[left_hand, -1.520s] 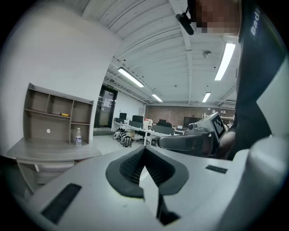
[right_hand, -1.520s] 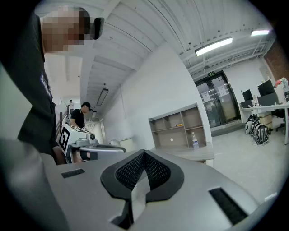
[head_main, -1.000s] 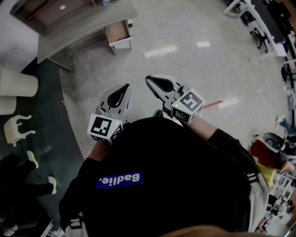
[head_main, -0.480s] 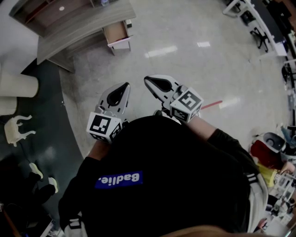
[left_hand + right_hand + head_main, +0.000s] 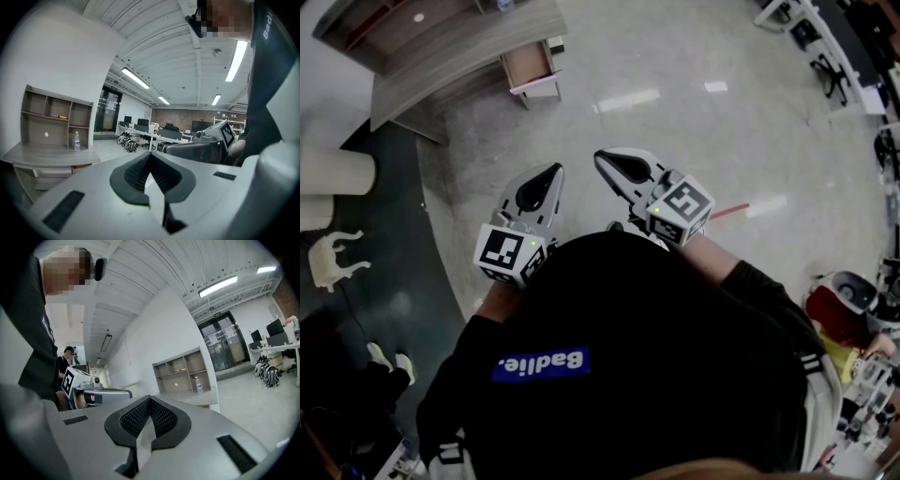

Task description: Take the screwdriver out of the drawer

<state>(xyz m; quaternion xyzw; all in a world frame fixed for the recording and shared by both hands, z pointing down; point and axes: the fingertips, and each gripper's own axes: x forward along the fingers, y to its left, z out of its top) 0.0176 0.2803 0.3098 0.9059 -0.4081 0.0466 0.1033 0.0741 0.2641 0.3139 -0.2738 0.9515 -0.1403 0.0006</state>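
Observation:
In the head view both grippers are held out before the person's chest over bare floor. My left gripper (image 5: 549, 174) and my right gripper (image 5: 606, 160) are both shut with nothing between their pads. They point toward a grey desk (image 5: 459, 52) far ahead, where a drawer (image 5: 531, 66) stands pulled open; what it holds cannot be made out. In the left gripper view a small yellow-handled tool (image 5: 61, 116) lies on the desk's shelf unit. The right gripper view shows that tool (image 5: 184, 369) on the same shelf. Left gripper (image 5: 150, 157) and right gripper (image 5: 150, 401) have their pads pressed together.
A water bottle (image 5: 76, 140) stands on the desk top. A white cylinder (image 5: 336, 173) and a white animal figure (image 5: 337, 255) sit on dark carpet at the left. Another person's shoes (image 5: 389, 361) show lower left. Office desks and chairs fill the far right; red tape (image 5: 731, 212) marks the floor.
The desk and drawer have slid slightly up and left in the head view. The other person's feet have moved down the carpet. Both grippers stay shut and hold nearly the same place.

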